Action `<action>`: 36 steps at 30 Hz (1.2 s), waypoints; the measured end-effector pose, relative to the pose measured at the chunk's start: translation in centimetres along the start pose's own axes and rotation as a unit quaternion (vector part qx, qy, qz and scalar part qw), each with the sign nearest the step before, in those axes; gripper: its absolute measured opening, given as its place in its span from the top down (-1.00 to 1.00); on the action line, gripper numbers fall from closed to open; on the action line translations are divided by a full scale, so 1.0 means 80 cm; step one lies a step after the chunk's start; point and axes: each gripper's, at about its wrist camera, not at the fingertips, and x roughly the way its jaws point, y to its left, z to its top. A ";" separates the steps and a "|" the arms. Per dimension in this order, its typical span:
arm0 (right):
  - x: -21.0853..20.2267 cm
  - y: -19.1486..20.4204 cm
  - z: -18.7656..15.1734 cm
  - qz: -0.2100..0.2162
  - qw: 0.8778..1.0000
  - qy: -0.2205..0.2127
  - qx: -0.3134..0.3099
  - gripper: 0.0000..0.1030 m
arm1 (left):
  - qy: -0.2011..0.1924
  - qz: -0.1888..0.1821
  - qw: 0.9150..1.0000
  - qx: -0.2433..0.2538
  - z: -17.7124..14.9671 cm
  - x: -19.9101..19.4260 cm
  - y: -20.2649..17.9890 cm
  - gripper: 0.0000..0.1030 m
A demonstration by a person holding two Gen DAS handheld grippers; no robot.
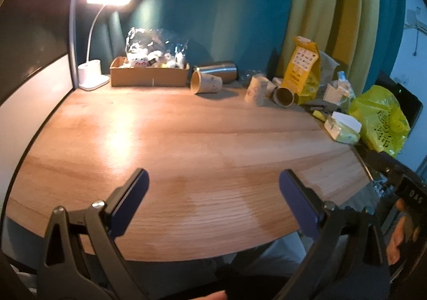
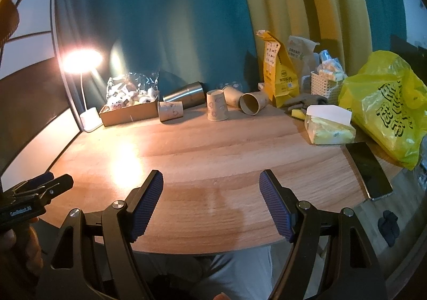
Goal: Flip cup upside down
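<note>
Grippers: left (image 1: 213, 180) and right (image 2: 210, 180) both wide open, empty, near edge.
Cup (image 2: 217, 106): inverted, far side.

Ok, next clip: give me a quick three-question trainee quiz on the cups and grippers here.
1. True or false: the right gripper is shut on a cup.
2. How does the paper cup nearest the cardboard box lie? A) upright B) on its side C) stacked in another cup
3. Fill in: the paper cup right of the steel tumbler stands with its wide end ____.

Key:
1. False. Both it and the left gripper are open and hold nothing.
2. B. That cup lies on its side.
3. Down, so it is already upside down.
</note>
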 end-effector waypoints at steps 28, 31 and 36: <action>0.137 -0.082 0.093 -0.006 1.000 -0.017 -0.004 -0.51 | 0.119 -0.018 0.988 0.094 0.139 0.273 -0.099 -0.92; 0.169 -0.092 0.102 -0.005 1.000 -0.009 -0.005 -0.51 | 0.119 -0.020 0.988 0.099 0.158 0.309 -0.114 -0.92; 0.221 -0.112 0.117 -0.003 1.000 0.002 0.000 -0.51 | 0.120 -0.023 0.986 0.109 0.190 0.371 -0.137 -0.92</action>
